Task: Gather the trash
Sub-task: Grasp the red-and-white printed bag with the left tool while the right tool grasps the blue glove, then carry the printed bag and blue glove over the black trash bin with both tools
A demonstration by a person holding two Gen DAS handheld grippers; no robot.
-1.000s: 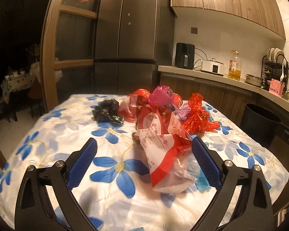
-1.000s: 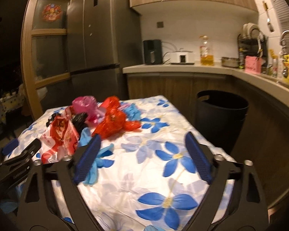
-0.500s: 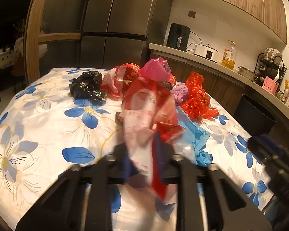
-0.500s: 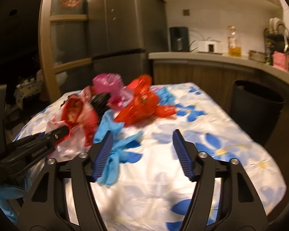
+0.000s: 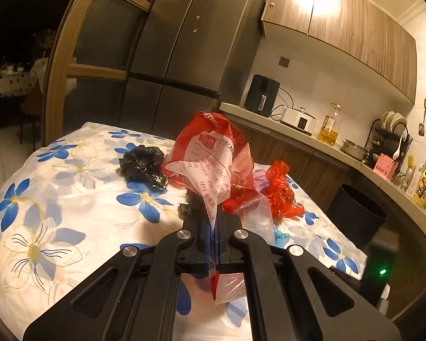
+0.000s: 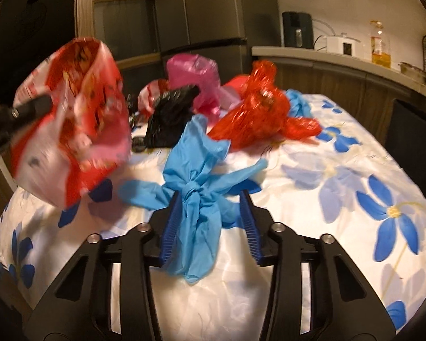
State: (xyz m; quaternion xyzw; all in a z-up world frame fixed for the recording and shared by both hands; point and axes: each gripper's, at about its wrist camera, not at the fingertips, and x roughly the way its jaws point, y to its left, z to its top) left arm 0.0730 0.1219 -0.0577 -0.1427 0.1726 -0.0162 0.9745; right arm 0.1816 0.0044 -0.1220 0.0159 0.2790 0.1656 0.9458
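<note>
Trash pickup runs on 2 fronts: my left gripper (image 5: 214,244) is clamped on the red-and-white bag (image 5: 210,167), lifted off the table (image 6: 340,153), while my right gripper (image 6: 210,221) closes around the blue glove (image 6: 197,187) near its front edge, pads not yet pressing.

My table (image 6: 340,170), under its blue-flowered cloth, carries blue gloves (image 6: 197,176), a black bag (image 6: 167,119), a crumpled red bag (image 6: 258,113) and a pink one (image 6: 193,76).
</note>
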